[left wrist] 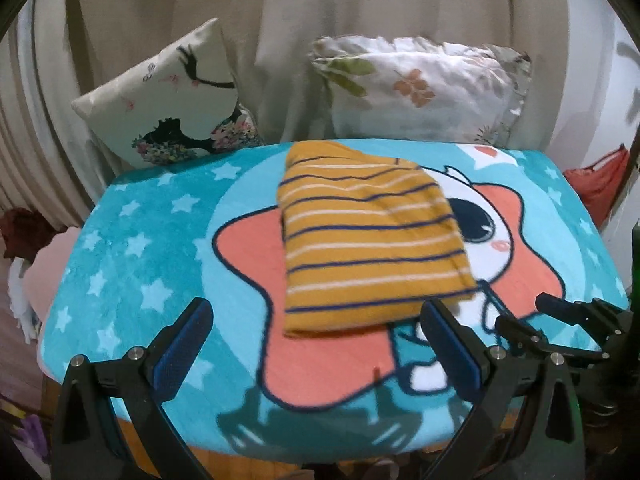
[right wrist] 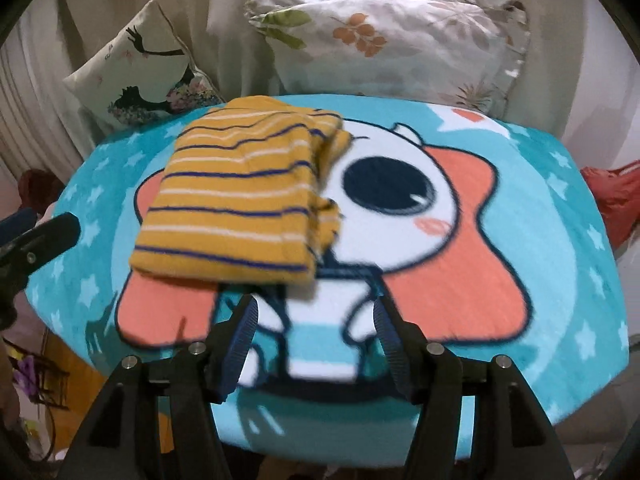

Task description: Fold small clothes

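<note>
A mustard-yellow garment with navy and white stripes lies folded into a compact rectangle on the teal cartoon blanket. It also shows in the right wrist view, left of centre. My left gripper is open and empty, hovering just in front of the garment's near edge. My right gripper is open and empty, just in front of the garment's near right corner. The right gripper also shows at the right edge of the left wrist view.
The blanket covers a small table with rounded edges. Two pillows lean at the back, one with a black figure print and one floral. Beige curtains hang behind. A red cloth lies off to the right.
</note>
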A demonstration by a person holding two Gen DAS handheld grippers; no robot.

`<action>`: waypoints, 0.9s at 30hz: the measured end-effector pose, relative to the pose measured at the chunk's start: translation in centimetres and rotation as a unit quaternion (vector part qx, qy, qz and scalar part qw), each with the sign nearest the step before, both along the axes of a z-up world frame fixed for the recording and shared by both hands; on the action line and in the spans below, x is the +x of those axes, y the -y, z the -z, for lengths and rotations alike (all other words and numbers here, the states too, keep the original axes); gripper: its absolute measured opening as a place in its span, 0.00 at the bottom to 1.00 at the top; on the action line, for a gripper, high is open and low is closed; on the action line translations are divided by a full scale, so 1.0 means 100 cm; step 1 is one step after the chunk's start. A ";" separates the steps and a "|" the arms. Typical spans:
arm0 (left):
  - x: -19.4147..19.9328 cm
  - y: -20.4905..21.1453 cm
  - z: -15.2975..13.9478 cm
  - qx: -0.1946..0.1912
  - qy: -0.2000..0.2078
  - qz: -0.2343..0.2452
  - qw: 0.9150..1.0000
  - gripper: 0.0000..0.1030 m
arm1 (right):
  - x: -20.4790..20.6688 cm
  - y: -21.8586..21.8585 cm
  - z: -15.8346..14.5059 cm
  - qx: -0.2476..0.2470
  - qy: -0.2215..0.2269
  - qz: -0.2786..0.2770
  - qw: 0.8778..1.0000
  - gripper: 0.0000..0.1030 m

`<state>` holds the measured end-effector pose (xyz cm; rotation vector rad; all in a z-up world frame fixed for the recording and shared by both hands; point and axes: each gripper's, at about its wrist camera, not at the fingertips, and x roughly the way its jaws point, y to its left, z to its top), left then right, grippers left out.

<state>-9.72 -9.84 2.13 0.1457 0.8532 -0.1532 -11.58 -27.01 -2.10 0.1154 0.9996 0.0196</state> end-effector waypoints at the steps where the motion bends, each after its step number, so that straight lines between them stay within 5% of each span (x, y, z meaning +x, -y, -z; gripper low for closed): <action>1: -0.004 0.005 -0.001 0.000 0.000 0.003 1.000 1.00 | -0.006 0.004 -0.001 0.000 0.001 0.001 1.000 0.63; 12: -0.040 0.024 -0.004 -0.013 -0.012 -0.004 1.000 1.00 | -0.049 0.002 -0.010 -0.027 0.022 -0.035 0.999 0.66; 27: -0.063 0.006 -0.001 -0.023 -0.024 -0.022 0.999 1.00 | -0.054 -0.028 -0.012 -0.021 0.033 -0.074 0.996 0.67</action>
